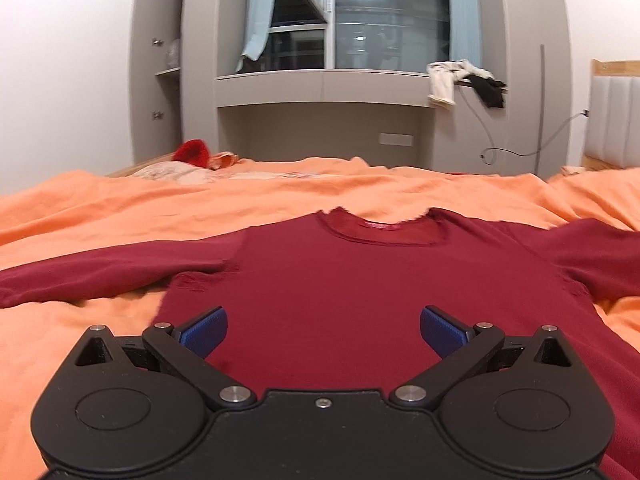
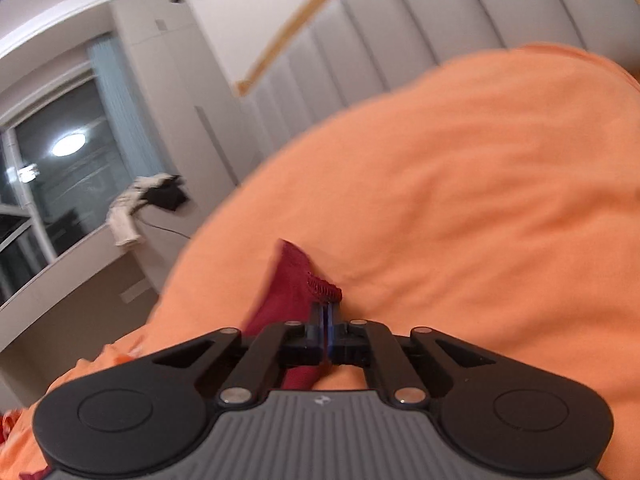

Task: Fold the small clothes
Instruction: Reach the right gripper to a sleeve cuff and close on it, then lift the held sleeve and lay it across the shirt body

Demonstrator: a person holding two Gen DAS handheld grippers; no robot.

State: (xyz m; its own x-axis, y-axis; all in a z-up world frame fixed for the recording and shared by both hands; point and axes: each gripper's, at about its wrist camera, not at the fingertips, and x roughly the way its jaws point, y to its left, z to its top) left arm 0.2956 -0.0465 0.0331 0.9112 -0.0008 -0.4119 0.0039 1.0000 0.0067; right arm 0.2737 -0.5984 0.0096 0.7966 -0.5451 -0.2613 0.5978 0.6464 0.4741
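left gripper (image 1: 323, 330) fingers spread | over dark red shirt (image 1: 340, 280) | flat on orange bedsheet (image 1: 100, 208)
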